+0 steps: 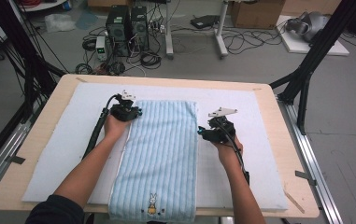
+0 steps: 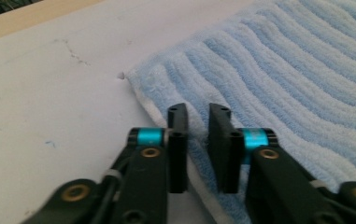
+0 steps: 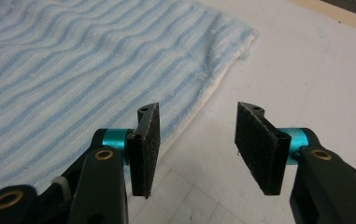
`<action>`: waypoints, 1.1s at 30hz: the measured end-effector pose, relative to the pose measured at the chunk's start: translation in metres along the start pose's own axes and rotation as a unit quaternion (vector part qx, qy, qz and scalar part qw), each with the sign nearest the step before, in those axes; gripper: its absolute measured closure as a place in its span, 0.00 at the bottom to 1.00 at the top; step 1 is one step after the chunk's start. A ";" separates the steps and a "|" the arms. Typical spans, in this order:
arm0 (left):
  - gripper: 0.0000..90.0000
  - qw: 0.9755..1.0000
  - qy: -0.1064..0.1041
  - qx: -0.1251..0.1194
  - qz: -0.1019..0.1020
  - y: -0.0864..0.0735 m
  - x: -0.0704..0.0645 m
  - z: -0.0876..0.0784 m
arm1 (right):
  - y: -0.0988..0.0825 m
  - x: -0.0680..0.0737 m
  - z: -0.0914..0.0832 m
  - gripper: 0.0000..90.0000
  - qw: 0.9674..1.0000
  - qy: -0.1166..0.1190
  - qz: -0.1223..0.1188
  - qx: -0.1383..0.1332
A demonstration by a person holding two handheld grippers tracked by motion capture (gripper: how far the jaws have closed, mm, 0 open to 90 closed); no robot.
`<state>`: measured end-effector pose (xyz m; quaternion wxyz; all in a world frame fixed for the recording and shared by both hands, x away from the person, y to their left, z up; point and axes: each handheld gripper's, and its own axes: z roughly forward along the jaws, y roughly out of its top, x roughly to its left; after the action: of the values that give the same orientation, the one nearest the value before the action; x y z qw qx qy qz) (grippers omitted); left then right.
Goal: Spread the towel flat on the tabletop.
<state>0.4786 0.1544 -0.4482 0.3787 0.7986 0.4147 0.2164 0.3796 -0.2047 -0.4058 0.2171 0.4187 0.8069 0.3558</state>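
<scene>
A light blue striped towel (image 1: 159, 154) lies flat and lengthwise on the white mat (image 1: 259, 154), with a small rabbit picture (image 1: 153, 204) at its near end. My left gripper (image 1: 136, 113) sits at the towel's left edge near the far left corner. In the left gripper view its jaws (image 2: 198, 114) stand almost together with the towel's (image 2: 297, 70) edge pinched between them. My right gripper (image 1: 200, 133) is at the towel's right edge, farther toward me. In the right gripper view it (image 3: 199, 112) is open, one pad over the towel's (image 3: 73, 60) hem and the other over bare mat.
The mat covers most of a wooden table (image 1: 302, 186) with rounded corners. Black frame posts (image 1: 306, 70) stand at the table's left and right. Computer towers (image 1: 126, 28), cables and boxes lie on the floor beyond the far edge.
</scene>
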 end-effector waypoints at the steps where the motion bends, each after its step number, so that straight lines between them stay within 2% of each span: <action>1: 0.96 1.000 0.007 0.000 0.003 0.001 0.001 0.001 | 0.000 0.001 0.002 0.56 1.000 0.001 -0.003 0.001; 3: 0.96 1.000 0.029 -0.004 -0.003 0.001 0.005 0.003 | 0.001 0.002 0.006 0.56 1.000 0.000 -0.006 0.000; 4: 0.96 0.999 0.030 -0.007 -0.011 0.001 0.007 0.003 | 0.001 0.002 0.009 0.56 1.000 -0.003 -0.002 0.001; 5: 0.94 0.999 0.034 -0.011 -0.019 0.000 0.009 0.003 | 0.001 0.002 0.011 0.57 1.000 -0.006 0.001 0.001; 6: 0.86 0.999 0.041 -0.015 -0.028 0.000 0.010 0.003 | 0.002 0.002 0.014 0.57 1.000 -0.010 0.002 0.001; 8: 0.65 0.999 0.027 -0.017 -0.043 -0.001 0.012 0.000 | 0.003 0.000 0.022 0.59 1.000 -0.023 0.015 0.001; 11: 0.55 0.998 0.011 -0.022 -0.056 0.000 0.014 -0.007 | 0.007 -0.007 0.036 0.67 0.999 -0.040 0.030 -0.003; 14: 0.55 0.997 -0.005 -0.041 -0.072 0.000 0.016 -0.015 | 0.012 -0.015 0.053 0.71 0.997 -0.051 0.052 0.003; 16: 0.56 0.996 -0.013 -0.049 -0.073 -0.001 0.016 -0.020 | 0.015 -0.017 0.065 0.69 0.997 -0.038 0.074 0.007; 18: 0.57 0.995 -0.019 -0.054 -0.077 -0.003 0.016 -0.023 | 0.019 -0.015 0.075 0.69 0.996 -0.032 0.079 0.010; 19: 0.59 0.995 -0.022 -0.054 -0.078 -0.004 0.017 -0.025 | 0.022 -0.012 0.080 0.72 0.997 -0.029 0.074 0.013; 20: 0.62 0.995 -0.026 -0.052 -0.075 -0.006 0.017 -0.027 | 0.024 -0.008 0.084 0.83 0.998 -0.031 0.059 0.022; 21: 0.65 0.996 -0.030 -0.045 -0.074 -0.007 0.018 -0.028 | 0.026 -0.004 0.087 0.90 0.998 -0.040 0.037 0.035; 22: 0.66 0.996 -0.033 -0.042 -0.074 -0.007 0.019 -0.028 | 0.028 -0.001 0.088 0.95 0.997 -0.061 0.023 0.037; 23: 0.68 0.996 -0.036 -0.039 -0.075 -0.007 0.019 -0.029 | 0.029 0.000 0.089 0.95 0.996 -0.075 0.015 0.040; 25: 0.69 0.996 -0.038 -0.038 -0.074 -0.007 0.018 -0.032 | 0.030 -0.002 0.090 0.94 0.994 -0.096 0.022 0.040; 26: 0.69 0.995 -0.036 -0.047 -0.075 -0.007 0.016 -0.035 | 0.029 -0.002 0.090 0.84 0.993 -0.104 0.029 0.041; 27: 0.69 0.995 -0.036 -0.050 -0.074 -0.007 0.016 -0.036 | 0.029 -0.004 0.089 0.79 0.993 -0.107 0.042 0.037; 29: 0.69 0.995 -0.041 -0.050 -0.073 -0.009 0.015 -0.038 | 0.026 -0.007 0.082 0.72 0.994 -0.096 0.047 0.025; 33: 0.68 0.995 -0.056 -0.024 -0.074 -0.016 0.012 -0.031 | 0.017 -0.011 0.061 0.67 0.996 -0.068 0.053 -0.002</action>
<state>0.4569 0.1833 -0.4410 0.4356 0.7669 0.4457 0.1531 0.4343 -0.1835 -0.4316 0.2533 0.4836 0.7662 0.3391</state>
